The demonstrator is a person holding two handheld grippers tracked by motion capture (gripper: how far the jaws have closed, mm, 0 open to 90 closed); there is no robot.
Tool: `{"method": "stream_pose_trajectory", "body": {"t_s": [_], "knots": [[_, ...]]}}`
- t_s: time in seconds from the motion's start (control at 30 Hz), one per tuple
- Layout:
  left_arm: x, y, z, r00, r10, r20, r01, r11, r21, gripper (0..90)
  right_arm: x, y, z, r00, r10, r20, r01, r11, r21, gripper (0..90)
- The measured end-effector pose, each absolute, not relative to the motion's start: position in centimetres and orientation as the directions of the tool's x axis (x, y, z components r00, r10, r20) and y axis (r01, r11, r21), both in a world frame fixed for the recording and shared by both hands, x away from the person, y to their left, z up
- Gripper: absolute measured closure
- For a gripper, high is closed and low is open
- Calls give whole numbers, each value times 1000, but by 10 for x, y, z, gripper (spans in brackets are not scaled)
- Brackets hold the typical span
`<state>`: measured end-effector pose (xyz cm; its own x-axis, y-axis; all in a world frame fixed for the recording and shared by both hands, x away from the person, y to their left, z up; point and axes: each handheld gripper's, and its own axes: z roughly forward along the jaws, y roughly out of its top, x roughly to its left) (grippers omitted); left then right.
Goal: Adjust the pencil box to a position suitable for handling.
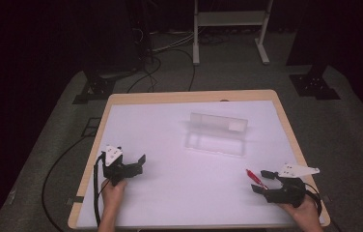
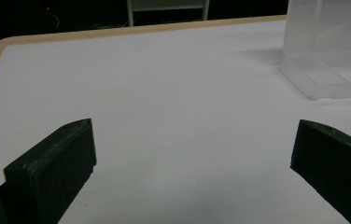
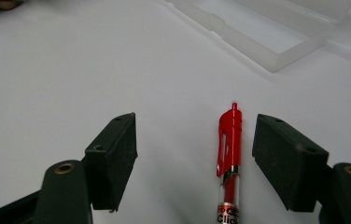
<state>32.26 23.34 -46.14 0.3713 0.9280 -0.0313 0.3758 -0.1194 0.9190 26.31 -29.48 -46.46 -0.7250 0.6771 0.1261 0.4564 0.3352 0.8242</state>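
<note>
We should lower our right gripper point(image 3: 194, 154) squarely and close on the barrel, since a grip on the clip end would let the red retractable pen point(image 3: 228, 154) roll. The jaws stand spread, nothing pinched; the pen lies on the white tabletop point(image 3: 71, 70) between them, nearer one jaw, short of the open clear plastic case point(image 3: 267, 32).

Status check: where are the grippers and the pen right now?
Right gripper open, straddling the red pen, not clamped. Left gripper open over bare table. Clear case lies open mid-table. Nothing between pen and case.
</note>
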Motion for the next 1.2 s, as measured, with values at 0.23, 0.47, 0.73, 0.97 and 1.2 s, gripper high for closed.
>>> {"method": "stream_pose_trajectory", "body": {"t_s": [0.23, 0.47, 0.73, 0.97, 1.2], "knots": [[322, 233, -461, 373, 927, -23, 376, -128, 918, 0, 262, -296, -457, -730, 673, 119, 437, 325, 838, 294], [321, 233, -461, 380, 925, -22, 374, -132, 918, 0, 264, -290, -447, -749, 651, 123, 433, 341, 835, 273], [321, 233, -461, 378, 925, -26, 374, -127, 919, 0, 273, -281, -435, -773, 622, 125, 423, 358, 832, 259], [321, 233, -461, 378, 925, -22, 373, -131, 919, 0, 284, -277, -422, -787, 606, 117, 419, 384, 823, 258], [321, 233, -461, 385, 923, -18, 370, -137, 919, 0, 297, -269, -411, -793, 596, 123, 423, 394, 816, 241]]}}
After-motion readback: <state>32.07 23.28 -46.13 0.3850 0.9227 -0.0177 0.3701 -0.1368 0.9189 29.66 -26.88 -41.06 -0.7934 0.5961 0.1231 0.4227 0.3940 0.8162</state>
